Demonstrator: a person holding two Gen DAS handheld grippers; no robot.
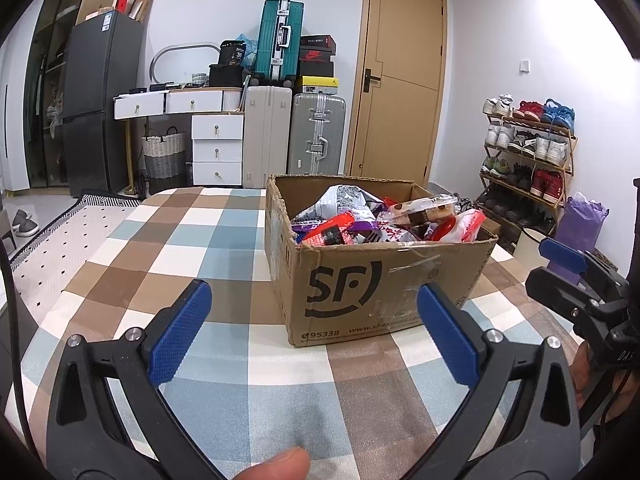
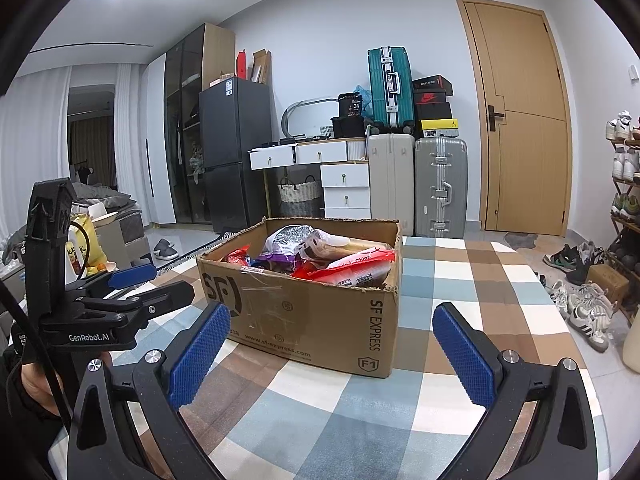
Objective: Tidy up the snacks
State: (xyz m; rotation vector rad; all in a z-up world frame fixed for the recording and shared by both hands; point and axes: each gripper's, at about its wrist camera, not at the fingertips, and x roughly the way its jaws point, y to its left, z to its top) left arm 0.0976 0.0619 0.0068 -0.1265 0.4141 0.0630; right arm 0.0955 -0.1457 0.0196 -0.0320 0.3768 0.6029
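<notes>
Both grippers hovering before the snack box, nothing in hand.

Left gripper (image 1: 314, 332) is hanging jaws wide over the checkered tablecloth (image 1: 168, 240); the cardboard box (image 1: 360, 280), sitting ahead, is brimming with snack packets (image 1: 352, 220); right gripper (image 2: 330, 346) is gaping empty too.

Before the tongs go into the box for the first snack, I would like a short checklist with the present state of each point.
1. Left tongs open and holding nothing: ok.
2. Right tongs open and holding nothing: ok.
3. Cardboard box open at the top, snack packets reachable from above: ok.
4. Box standing flat on the checked tablecloth, away from the near edge: ok.
5. Free cloth beside the box for laying out snacks: ok on the left side.
6. A single packet lying loose enough to lift alone: cannot tell, they are piled over each other.
</notes>
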